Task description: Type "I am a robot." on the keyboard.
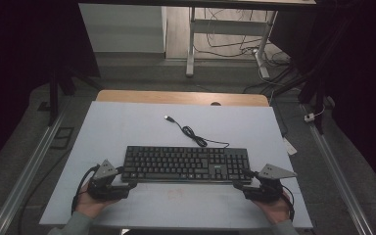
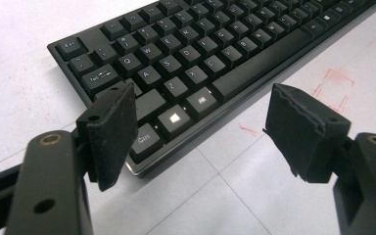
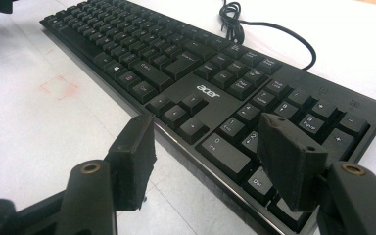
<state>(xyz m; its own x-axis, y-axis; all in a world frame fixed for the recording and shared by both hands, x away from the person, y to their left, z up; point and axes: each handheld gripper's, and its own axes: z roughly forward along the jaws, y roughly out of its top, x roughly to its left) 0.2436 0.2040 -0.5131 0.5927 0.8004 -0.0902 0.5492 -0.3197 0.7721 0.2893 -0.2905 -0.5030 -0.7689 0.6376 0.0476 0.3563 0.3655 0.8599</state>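
A black Acer keyboard (image 1: 186,164) lies across the middle of the white table cover (image 1: 127,127). Its cable (image 1: 193,133) coils behind it and ends in a loose USB plug (image 1: 168,117). My left gripper (image 1: 128,178) is open at the keyboard's (image 2: 200,49) front left corner. In the left gripper view (image 2: 205,132), one pad hangs over the Ctrl key and the other over the table. My right gripper (image 1: 240,179) is open at the front right corner. In the right gripper view (image 3: 210,156), the keyboard's (image 3: 176,63) front edge runs between the pads. I cannot tell whether any pad touches it.
Faint red marks (image 1: 176,192) sit on the cover just in front of the keyboard. A wooden table edge (image 1: 181,97) shows at the far side. Beyond it stand desk legs (image 1: 191,44) and floor cables (image 1: 230,49). A metal rail (image 1: 29,166) runs along the left side.
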